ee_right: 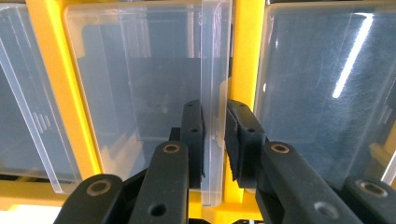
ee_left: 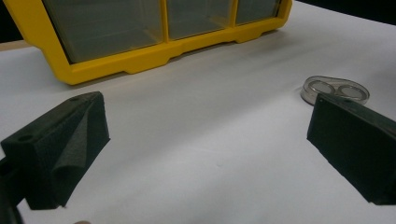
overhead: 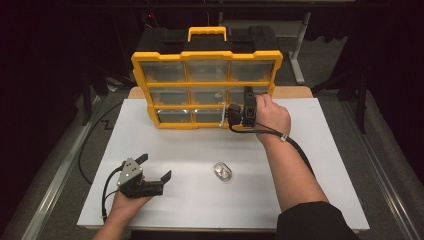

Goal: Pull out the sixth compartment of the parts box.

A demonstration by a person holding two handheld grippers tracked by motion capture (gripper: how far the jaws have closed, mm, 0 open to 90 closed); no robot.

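**Gripping a clear bin by its edge**

Pinched between the right gripper's (ee_right: 215, 135) pads is the thin wall of a clear plastic bin (ee_right: 140, 93), bottom row of the yellow organizer (overhead: 206, 55). It looks light, stiff and slick (probably empty, though glare hides much), so a hold low on the edge seems safest. The left gripper (overhead: 152, 170) rests on the table (overhead: 300, 200) with its jaws apart, near a small clear case (overhead: 223, 171).

1 overhead view, 2 gripper close-ups
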